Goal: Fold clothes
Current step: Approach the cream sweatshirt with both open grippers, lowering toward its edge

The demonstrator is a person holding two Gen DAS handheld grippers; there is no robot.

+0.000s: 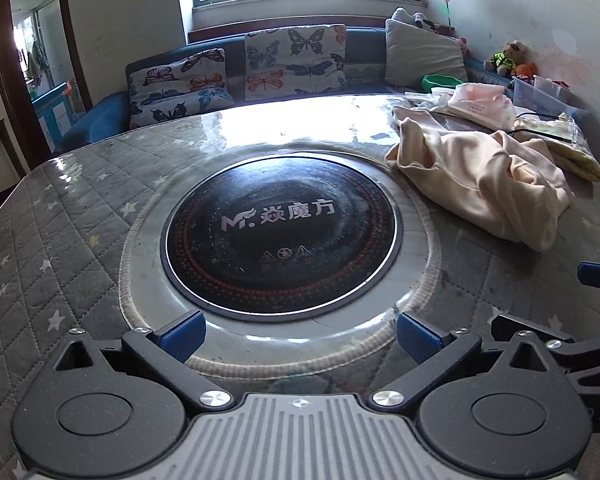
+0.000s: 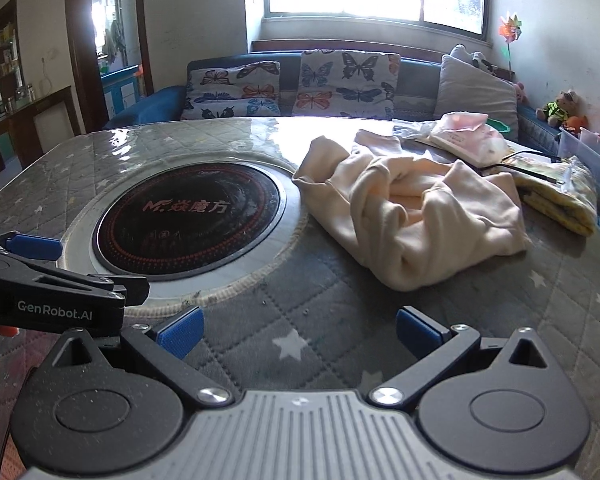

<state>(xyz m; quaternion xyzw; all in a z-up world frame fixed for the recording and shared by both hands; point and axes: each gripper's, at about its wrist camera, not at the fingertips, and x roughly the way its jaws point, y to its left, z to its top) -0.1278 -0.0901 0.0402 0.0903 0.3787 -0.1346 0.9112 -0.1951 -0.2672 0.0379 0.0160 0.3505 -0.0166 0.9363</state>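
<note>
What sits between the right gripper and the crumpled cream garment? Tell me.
Nothing: in the right wrist view, only bare quilted star-print table cover lies between the open right gripper and the cream garment.

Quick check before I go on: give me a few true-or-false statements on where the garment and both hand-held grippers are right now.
1. The cream garment lies crumpled on the table. True.
2. The left hand-held gripper is shut on the garment. False: it is open and holds nothing.
3. The garment covers the round black cooktop. False: it lies beside the cooktop, to its right.
4. The right hand-held gripper is open, short of the garment. True.
5. A yellow cloth lies beyond the garment. True.
</note>
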